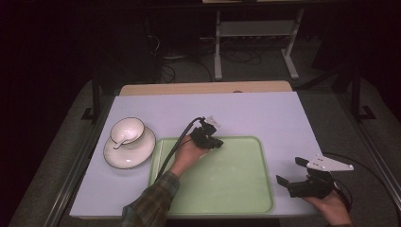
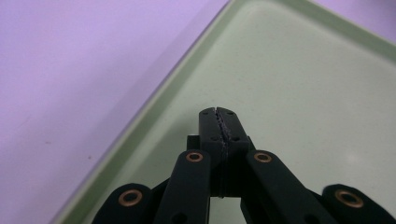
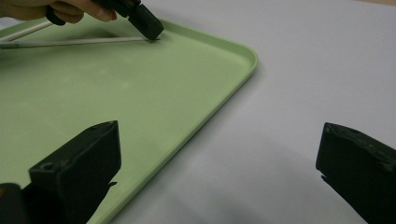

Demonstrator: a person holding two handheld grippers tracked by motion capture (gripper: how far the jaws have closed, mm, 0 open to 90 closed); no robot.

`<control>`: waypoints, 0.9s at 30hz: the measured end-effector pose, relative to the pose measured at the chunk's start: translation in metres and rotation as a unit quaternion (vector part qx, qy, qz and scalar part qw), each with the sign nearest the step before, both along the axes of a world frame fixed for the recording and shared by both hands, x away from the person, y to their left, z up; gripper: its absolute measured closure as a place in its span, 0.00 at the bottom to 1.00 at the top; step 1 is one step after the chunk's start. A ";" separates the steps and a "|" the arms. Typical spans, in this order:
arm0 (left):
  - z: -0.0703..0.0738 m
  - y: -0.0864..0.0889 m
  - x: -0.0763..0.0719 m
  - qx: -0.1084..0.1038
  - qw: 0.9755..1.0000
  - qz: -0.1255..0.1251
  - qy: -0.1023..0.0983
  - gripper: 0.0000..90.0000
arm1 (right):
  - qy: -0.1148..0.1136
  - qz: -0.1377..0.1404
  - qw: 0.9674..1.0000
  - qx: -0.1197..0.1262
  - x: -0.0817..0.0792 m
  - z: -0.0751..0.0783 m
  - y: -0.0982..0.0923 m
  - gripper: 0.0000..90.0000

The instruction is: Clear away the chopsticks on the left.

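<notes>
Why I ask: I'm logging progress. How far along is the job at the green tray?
Done: nothing visible; the light green plastic tray lies bare. In hand: the left claw, shut on nothing, is low over the tray's far left part; the right claw hangs open over the white table. Left, probably: the white ceramic bowl with its white spoon sits on the white round plate beside the tray.
</notes>
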State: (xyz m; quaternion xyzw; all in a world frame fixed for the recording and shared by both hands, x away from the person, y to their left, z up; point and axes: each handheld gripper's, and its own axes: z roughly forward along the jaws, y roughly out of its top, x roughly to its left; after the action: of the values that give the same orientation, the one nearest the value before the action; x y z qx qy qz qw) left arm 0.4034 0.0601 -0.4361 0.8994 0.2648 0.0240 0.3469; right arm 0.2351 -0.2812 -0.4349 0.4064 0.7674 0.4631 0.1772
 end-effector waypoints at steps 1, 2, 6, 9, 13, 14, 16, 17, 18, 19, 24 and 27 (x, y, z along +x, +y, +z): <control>-0.001 0.001 0.001 -0.001 1.000 0.002 0.000 1.00 | 0.000 0.000 1.000 0.000 0.000 0.000 0.000 0.00; 0.000 0.002 0.001 0.002 1.000 0.004 0.000 1.00 | 0.000 0.000 1.000 0.000 0.000 0.000 0.000 0.00; 0.000 0.007 0.003 0.011 1.000 0.014 -0.002 1.00 | 0.001 0.001 1.000 -0.001 0.000 0.000 0.001 0.00; 0.000 0.014 0.006 0.016 1.000 0.027 -0.004 1.00 | 0.000 0.001 1.000 -0.001 0.000 0.000 0.001 0.00; 0.001 0.020 0.007 0.014 0.999 0.032 -0.002 1.00 | 0.001 0.001 1.000 -0.001 0.000 0.000 0.001 0.00; 0.002 0.021 0.008 0.018 0.999 0.033 -0.005 1.00 | 0.002 0.001 1.000 -0.001 0.000 0.000 0.001 0.00; 0.002 0.024 0.008 0.023 0.999 0.036 -0.007 1.00 | 0.001 0.001 1.000 -0.001 0.000 0.000 0.001 0.00; 0.003 0.027 0.008 0.024 0.999 0.037 -0.008 1.00 | 0.001 0.000 1.000 -0.001 0.000 0.000 0.001 0.00; 0.003 0.027 0.008 0.024 0.999 0.037 -0.008 1.00 | 0.001 0.000 1.000 -0.001 0.000 0.000 0.001 0.00; 0.004 0.029 0.007 0.025 0.999 0.038 -0.008 1.00 | 0.001 0.001 1.000 -0.001 0.000 0.000 0.001 0.00; 0.004 0.039 0.006 0.023 0.999 0.046 -0.008 1.00 | 0.001 0.000 1.000 -0.001 0.000 0.000 0.001 0.00; 0.005 0.047 0.006 0.026 0.998 0.051 -0.010 1.00 | 0.001 0.001 1.000 -0.002 0.000 0.000 0.001 0.00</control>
State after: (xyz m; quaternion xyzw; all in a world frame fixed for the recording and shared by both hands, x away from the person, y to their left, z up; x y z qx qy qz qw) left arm 0.4093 0.1072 -0.4314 0.8930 0.3065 0.0572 0.3245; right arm 0.2350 -0.2799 -0.4351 0.4058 0.7687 0.4616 0.1770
